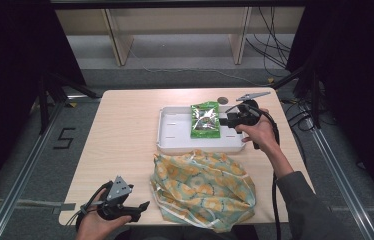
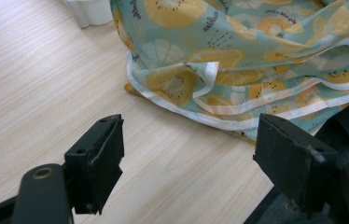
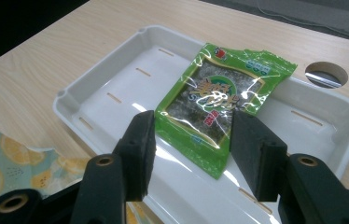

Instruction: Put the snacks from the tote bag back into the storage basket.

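The right gripper [image 3: 189, 140] is spread around the green packet's [image 3: 219, 100] six o'clock end; the left gripper [image 2: 189, 154] is spread wide, empty.

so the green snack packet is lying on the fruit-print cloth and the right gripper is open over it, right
Not quite. The green snack packet lies in the white tray, not on the fruit-print cloth, as the right gripper view shows. The right gripper is indeed open over it.

glossy foil packet [image 3: 219, 100]; smooth white plastic tray [image 3: 98, 77]; matt wood-grain table [image 2: 32, 84]
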